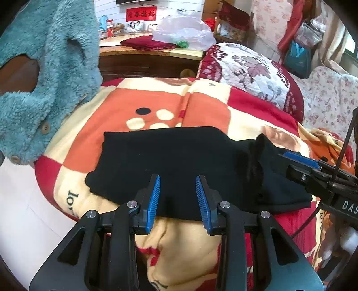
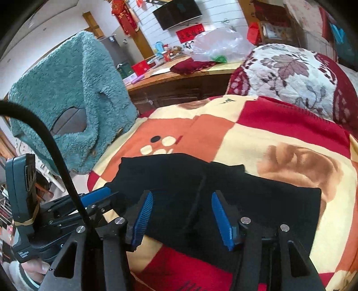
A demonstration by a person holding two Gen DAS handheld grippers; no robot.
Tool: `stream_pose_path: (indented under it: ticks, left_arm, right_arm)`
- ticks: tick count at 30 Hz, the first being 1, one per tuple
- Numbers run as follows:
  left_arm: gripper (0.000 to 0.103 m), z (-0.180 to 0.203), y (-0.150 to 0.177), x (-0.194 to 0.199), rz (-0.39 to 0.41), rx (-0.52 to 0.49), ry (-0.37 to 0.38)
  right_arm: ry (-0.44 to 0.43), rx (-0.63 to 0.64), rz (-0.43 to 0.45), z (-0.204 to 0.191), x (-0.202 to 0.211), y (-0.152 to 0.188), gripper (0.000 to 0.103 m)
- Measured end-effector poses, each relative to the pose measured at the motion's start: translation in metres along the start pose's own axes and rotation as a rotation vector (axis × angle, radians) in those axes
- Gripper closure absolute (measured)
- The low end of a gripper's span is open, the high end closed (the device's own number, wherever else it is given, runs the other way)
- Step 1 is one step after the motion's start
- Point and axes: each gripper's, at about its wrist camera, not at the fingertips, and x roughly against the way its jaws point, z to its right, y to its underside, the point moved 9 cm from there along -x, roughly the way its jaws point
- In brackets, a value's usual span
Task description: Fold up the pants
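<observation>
left wrist view: the left gripper (image 1: 178, 182) hangs low over the near edge of the black pants (image 1: 170, 161), its blue ribbed pads (image 1: 156, 197) spread wide with nothing between them. the pants lie folded into a dark, roughly rectangular stack on the checked blanket (image 1: 208, 105), with a raised crease toward their right side. from the right edge the right gripper (image 1: 288, 156) reaches in level with the cloth, its blue pad lying at the pants' right end; from here i cannot tell how far its fingers are parted. the blanket, in red, orange and cream squares with a paw print, covers a rounded bed. a teal fleece jacket (image 1: 44, 73) hangs at the left, a floral pillow (image 1: 252, 71) lies beyond the blanket, and a wooden cabinet (image 1: 147, 60) behind carries a clear plastic bag (image 1: 183, 31) and a dark red cloth.

right wrist view: the right gripper (image 2: 182, 212) points over the pants (image 2: 257, 201), fingers spread wide and holding nothing, tips above the dark fabric. the left gripper (image 2: 96, 194) enters from the lower left, its blue pad at the pants' left edge; a black cable (image 2: 51, 145) arcs across in front of it. a hand, probably gloved, shows blurred at the bottom left corner. the pants sit on the near part of the blanket (image 2: 279, 125). the jacket (image 2: 71, 89) hangs at the left, the pillow (image 2: 288, 71) sits at upper right, and a television (image 2: 176, 13) hangs on the white wall above the cabinet (image 2: 179, 89).
</observation>
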Motion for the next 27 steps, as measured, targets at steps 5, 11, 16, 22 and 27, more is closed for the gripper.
stream_pose_path:
  ticks: [5,11,16,22,27]
  left_arm:
    - [0.064,-0.017,0.004,0.001,-0.008,0.042,-0.013]
    - [0.064,-0.033,0.007,0.001,-0.008,0.075,-0.035]
    - [0.064,-0.047,0.009,0.001,-0.009,0.107,-0.049]
    - [0.064,-0.060,0.013,0.000,-0.019,0.138,-0.064]
    - [0.064,-0.071,0.016,-0.001,-0.024,0.173,-0.066]
  right_arm:
    - [-0.004,0.025,-0.032,-0.013,-0.011,0.003,0.050]
    - [-0.015,0.057,-0.045,-0.029,-0.022,0.000,0.050]
    - [-0.012,0.092,-0.064,-0.042,-0.034,-0.004,0.050]
    - [-0.022,0.110,-0.078,-0.053,-0.045,-0.007,0.050]
    - [-0.025,0.126,-0.097,-0.061,-0.054,-0.006,0.049]
